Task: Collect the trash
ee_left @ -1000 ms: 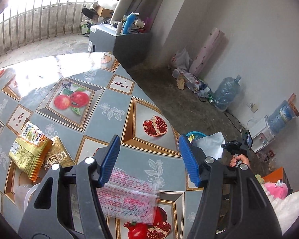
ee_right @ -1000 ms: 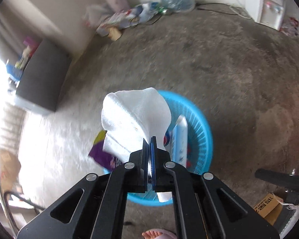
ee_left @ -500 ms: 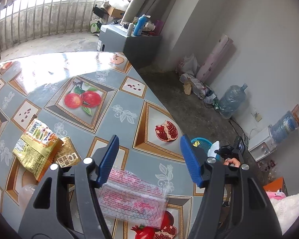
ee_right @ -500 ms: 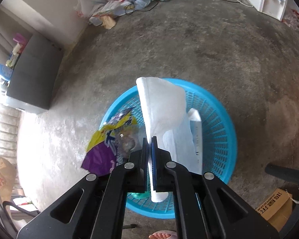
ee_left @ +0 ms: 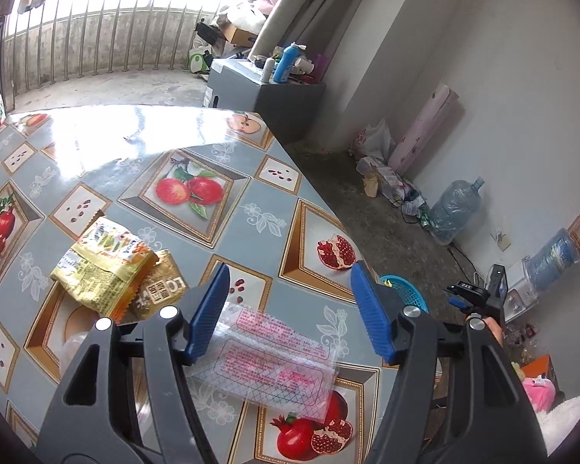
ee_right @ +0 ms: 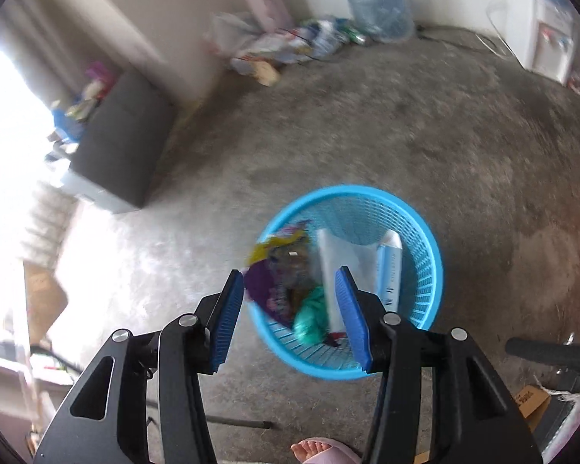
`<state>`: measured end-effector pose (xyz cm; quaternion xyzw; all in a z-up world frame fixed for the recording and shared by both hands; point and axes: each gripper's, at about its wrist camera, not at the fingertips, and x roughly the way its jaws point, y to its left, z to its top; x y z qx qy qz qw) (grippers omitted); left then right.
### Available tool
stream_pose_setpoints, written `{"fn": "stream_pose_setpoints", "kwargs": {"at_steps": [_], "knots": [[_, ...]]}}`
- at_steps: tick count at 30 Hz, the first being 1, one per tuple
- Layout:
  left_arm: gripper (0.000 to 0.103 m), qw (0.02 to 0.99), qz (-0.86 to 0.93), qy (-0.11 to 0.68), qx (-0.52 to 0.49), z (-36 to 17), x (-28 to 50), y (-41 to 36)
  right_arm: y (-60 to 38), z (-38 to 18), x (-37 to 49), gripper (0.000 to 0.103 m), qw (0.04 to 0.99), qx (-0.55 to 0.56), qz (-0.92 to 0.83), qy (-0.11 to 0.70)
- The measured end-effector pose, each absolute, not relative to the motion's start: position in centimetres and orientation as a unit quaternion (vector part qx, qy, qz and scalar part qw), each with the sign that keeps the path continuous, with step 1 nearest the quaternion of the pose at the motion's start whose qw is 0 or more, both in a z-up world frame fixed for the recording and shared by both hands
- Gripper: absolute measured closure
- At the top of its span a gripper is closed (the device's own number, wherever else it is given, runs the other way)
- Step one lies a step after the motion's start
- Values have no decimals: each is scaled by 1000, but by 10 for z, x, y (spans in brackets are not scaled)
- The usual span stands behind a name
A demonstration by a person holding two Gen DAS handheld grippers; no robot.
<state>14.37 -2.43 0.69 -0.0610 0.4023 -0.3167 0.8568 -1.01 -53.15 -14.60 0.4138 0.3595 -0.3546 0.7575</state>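
Note:
In the left wrist view my left gripper (ee_left: 290, 309) is open above a clear plastic wrapper with pink print (ee_left: 266, 363) lying on the table (ee_left: 108, 147). A yellow snack packet (ee_left: 104, 266) and a small gold packet (ee_left: 158, 286) lie to its left. In the right wrist view my right gripper (ee_right: 290, 313) is open and empty above the blue basket (ee_right: 425, 239) on the floor. The white tissue (ee_right: 336, 263) lies inside it with a purple-yellow wrapper (ee_right: 274, 270), a green wad (ee_right: 309, 317) and a white-blue tube (ee_right: 390, 270). The basket also shows in the left wrist view (ee_left: 406, 290).
The table edge runs diagonally down to the right. A grey cabinet (ee_left: 259, 92) with bottles stands behind it. Bags and a water jug (ee_left: 452, 208) lie along the wall. A water dispenser (ee_right: 541, 38) stands at the far right. My foot (ee_right: 321, 452) is near the basket.
My right gripper has opened and let go of the white tissue, which has dropped into the blue basket. The left gripper has stayed open over the clear wrapper, shifting slightly.

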Motion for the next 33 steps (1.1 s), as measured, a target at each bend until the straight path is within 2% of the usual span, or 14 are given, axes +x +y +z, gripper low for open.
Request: {"fn": "stream_pose_setpoints", "kwargs": {"at_steps": [3, 6, 11, 24, 27, 33], "knots": [[42, 872, -298, 382, -67, 13, 138, -1, -501, -102, 1, 54, 798, 377, -305, 357], [42, 885, -272, 369, -76, 18, 134, 25, -464, -60, 18, 50, 835, 342, -243, 356], [42, 898, -221, 370, -90, 15, 128, 65, -398, -12, 57, 48, 874, 300, -128, 361], [44, 899, -175, 373, -148, -8, 146, 132, -224, -16, 151, 48, 849, 248, 108, 454], [52, 893, -189, 374, -164, -11, 166, 136, -205, -20, 163, 49, 836, 253, 121, 471], [77, 874, -212, 397, -182, -34, 209, 125, -176, -24, 182, 58, 827, 255, 125, 485]]}}
